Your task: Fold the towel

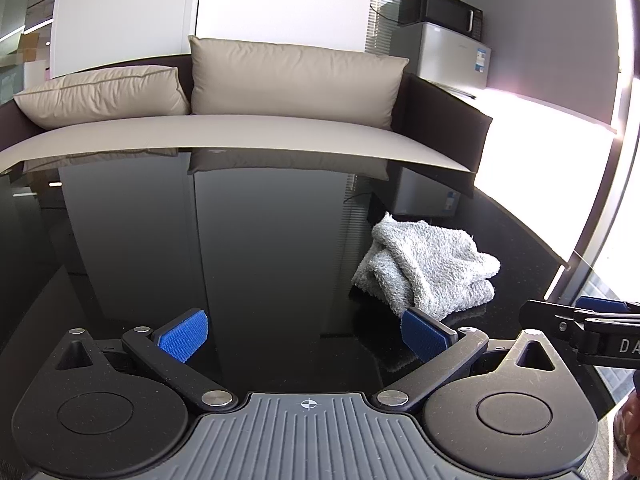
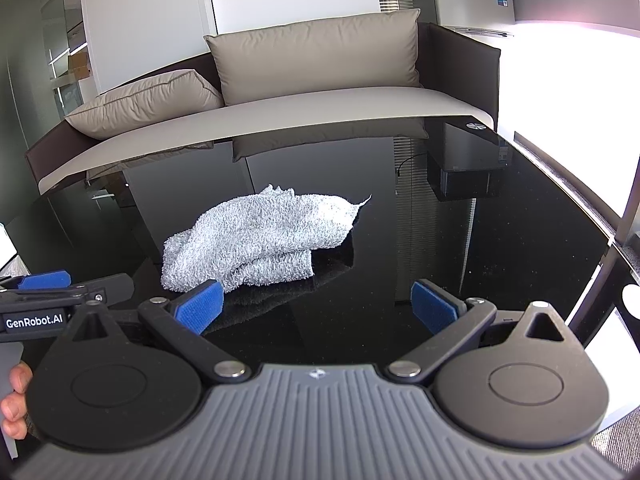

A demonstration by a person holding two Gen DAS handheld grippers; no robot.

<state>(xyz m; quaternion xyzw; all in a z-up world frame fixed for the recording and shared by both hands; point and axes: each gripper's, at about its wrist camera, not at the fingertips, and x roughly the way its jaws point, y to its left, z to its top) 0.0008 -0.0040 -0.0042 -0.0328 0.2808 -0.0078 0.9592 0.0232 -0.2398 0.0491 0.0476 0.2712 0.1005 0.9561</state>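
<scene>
While the gray towel (image 2: 256, 240) lies crumpled on the black worktop (image 2: 500, 240), both tools, left tool (image 1: 304, 334) and right tool (image 2: 318, 306), wait near it, wide apart and empty. Folding hasn't started; next, grab its corners.

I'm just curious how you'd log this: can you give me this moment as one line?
towel: crumpled on black table, unfolded | left gripper: open, empty | right gripper: open, empty | fold: not started
</scene>
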